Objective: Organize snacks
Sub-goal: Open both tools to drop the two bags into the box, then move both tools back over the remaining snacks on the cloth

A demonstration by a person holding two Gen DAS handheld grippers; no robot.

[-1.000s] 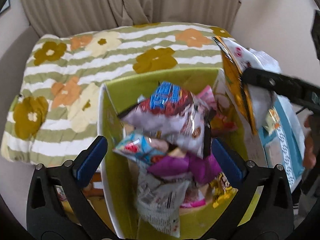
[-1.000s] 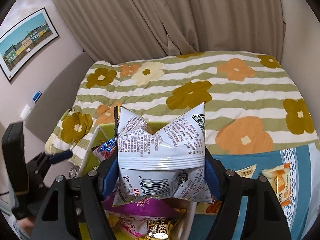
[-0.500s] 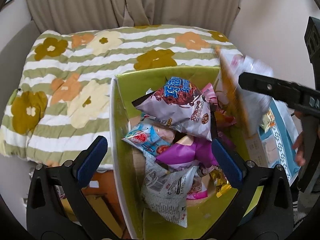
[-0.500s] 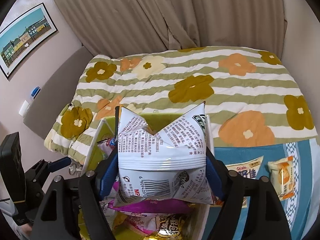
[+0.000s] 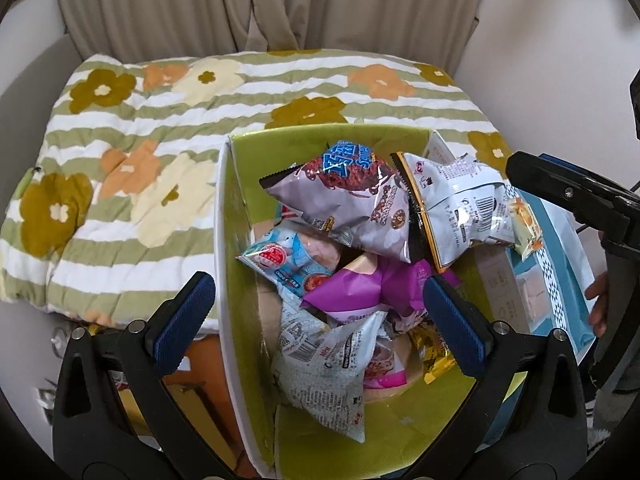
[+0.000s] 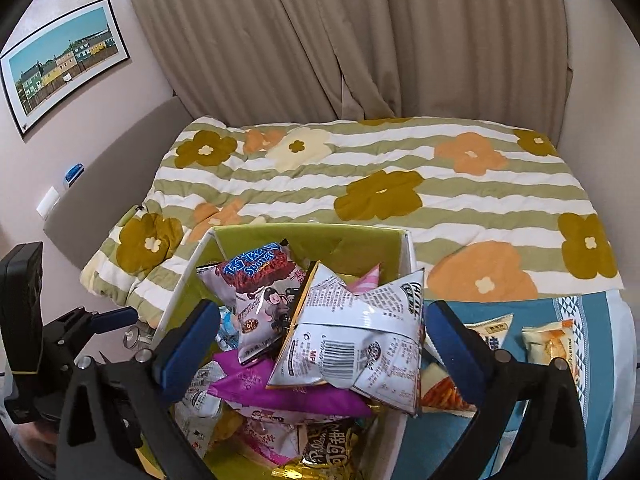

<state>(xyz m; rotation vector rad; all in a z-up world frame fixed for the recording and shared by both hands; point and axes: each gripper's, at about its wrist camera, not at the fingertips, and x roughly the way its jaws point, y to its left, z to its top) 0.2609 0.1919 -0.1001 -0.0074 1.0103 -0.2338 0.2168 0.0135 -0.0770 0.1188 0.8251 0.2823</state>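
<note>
A green box (image 5: 316, 140) (image 6: 352, 236) holds several snack bags. A white bag with a barcode (image 6: 360, 332) (image 5: 452, 204) lies on top of the pile, resting on the box's right side. A grey and red Sponge bag (image 5: 344, 204) (image 6: 260, 280) and a purple bag (image 5: 368, 288) (image 6: 280, 388) lie beside and under it. My right gripper (image 6: 324, 348) is open around the white bag, its pads apart from it. My left gripper (image 5: 316, 320) is open and empty above the box.
The box stands against a bed with a flowered striped quilt (image 5: 160, 120) (image 6: 400, 184). A blue cloth (image 6: 592, 360) to the right carries several more snack packets (image 6: 552, 340). Curtains hang behind the bed.
My right gripper has opened and let go of the white bag, which now lies on the pile in the box. The left gripper has shifted slightly.
</note>
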